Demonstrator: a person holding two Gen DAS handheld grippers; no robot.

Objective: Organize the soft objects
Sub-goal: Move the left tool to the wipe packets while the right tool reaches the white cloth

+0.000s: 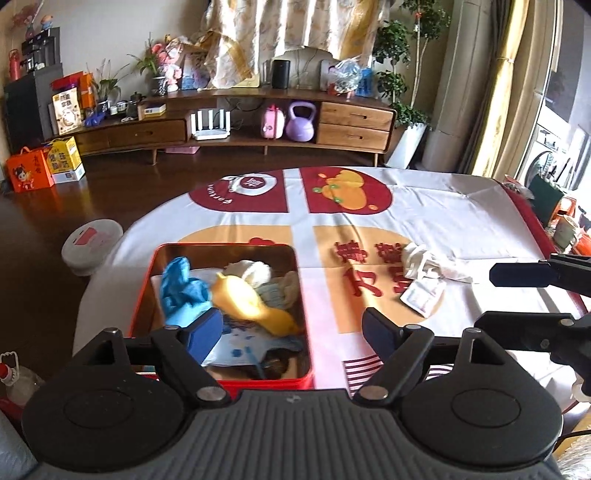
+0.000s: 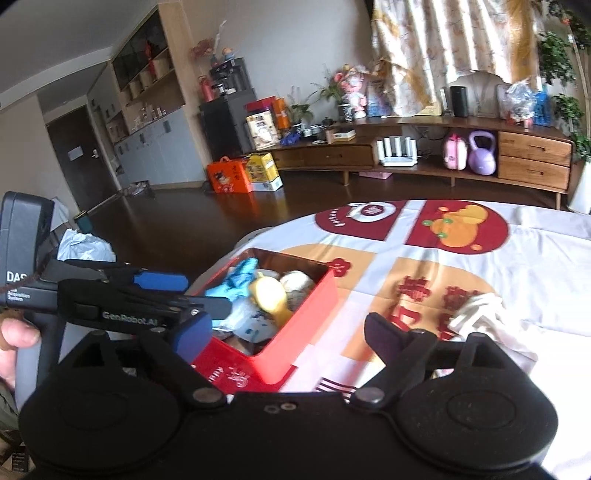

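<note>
— Where does the light come from?
— From the window (image 1: 554,122) at the right. It is very bright and washed out there.
— Is the room dark?
— The floor (image 1: 48,221) is dim, with a shiny spot. The tablecloth (image 1: 443,206) is bright.
— Is anything fuzzy?
— Yes, the yellow toy (image 1: 247,299) is smeared. Walls bend at the edges, and the corners go black.

A long wooden sideboard (image 1: 236,125) with drawers stands on the dark glossy floor (image 1: 74,206) against a pale wall, beside patterned curtains (image 1: 280,33) and a sunlit window (image 1: 554,110).
</note>
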